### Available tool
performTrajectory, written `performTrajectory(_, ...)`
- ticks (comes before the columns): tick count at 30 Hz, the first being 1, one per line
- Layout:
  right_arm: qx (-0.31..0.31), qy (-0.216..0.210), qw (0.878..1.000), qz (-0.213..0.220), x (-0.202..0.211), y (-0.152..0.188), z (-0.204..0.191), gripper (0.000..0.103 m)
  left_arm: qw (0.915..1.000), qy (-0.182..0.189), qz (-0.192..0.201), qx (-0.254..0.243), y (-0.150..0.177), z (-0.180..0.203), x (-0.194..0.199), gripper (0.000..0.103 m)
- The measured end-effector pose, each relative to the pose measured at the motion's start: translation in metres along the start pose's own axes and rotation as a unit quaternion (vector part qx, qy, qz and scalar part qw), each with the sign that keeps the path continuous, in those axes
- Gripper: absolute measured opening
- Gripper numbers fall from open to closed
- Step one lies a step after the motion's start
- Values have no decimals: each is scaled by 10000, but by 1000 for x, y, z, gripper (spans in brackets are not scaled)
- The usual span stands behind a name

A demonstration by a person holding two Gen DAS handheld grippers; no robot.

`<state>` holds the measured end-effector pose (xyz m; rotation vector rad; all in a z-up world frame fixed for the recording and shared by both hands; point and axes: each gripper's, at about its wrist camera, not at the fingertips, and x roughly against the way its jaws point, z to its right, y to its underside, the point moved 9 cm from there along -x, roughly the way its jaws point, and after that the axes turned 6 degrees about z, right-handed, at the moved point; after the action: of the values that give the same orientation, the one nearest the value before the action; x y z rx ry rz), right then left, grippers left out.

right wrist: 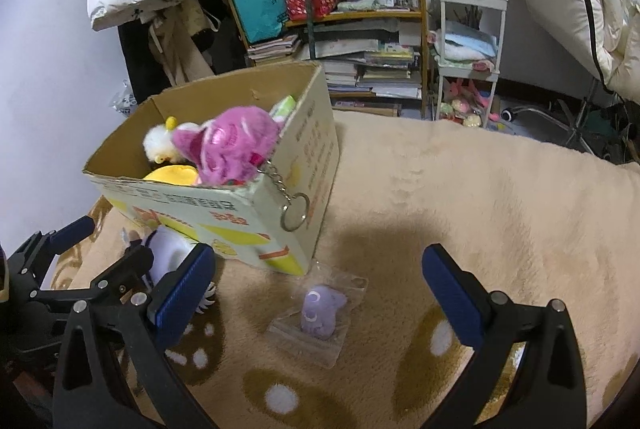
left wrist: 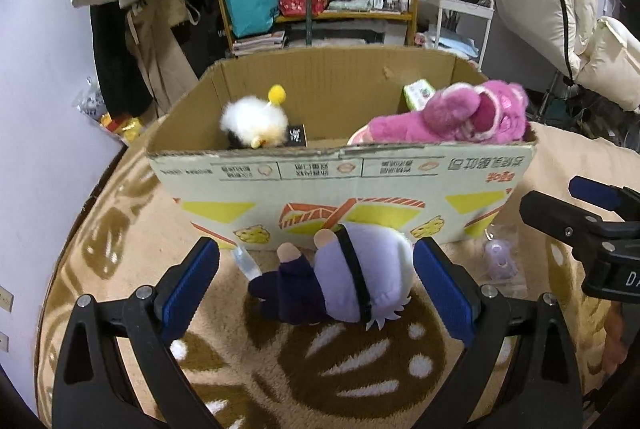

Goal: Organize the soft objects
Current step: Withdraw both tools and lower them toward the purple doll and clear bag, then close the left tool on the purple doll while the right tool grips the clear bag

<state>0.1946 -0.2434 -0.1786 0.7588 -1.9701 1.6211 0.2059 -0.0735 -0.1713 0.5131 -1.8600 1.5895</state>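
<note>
Surface: beige patterned blanket (right wrist: 460, 189).
Left tongs (left wrist: 316, 273): spread apart, flanking lavender-headed plush doll (left wrist: 352, 277).
Right tongs (right wrist: 316, 293): apart, over bagged purple toy (right wrist: 320, 313).
Cardboard box (left wrist: 340, 181): pink plush (left wrist: 460, 117), white fluffy toy (left wrist: 252, 121) inside.

Beige blanket (right wrist: 460, 189) with brown leaf pattern carrying a box and two toys

A cardboard box (left wrist: 340, 189) is standing on the blanket in the middle of the left wrist frame, with a white-haired doll (left wrist: 344, 285) lying against its near wall just below. A small purple plush in a clear bag (right wrist: 318, 313) is lying by the box's corner, at lower centre of the right wrist frame.
</note>
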Motion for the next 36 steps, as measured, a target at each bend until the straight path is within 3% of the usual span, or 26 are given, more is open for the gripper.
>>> performTrajectory(14,-196,57,9984,-535,-39,19,7,103,9988,-37,-344,-343,17,18,-29,97)
performTrajectory(25,-390,122,9937,-1041,-61,36,17,103,9987,-38,-423,-282,20,20,-39,102)
performTrajectory(36,-336,216,9925,-1158,-67,42,16,103,9984,-11,-492,-287,19,20,-53,103)
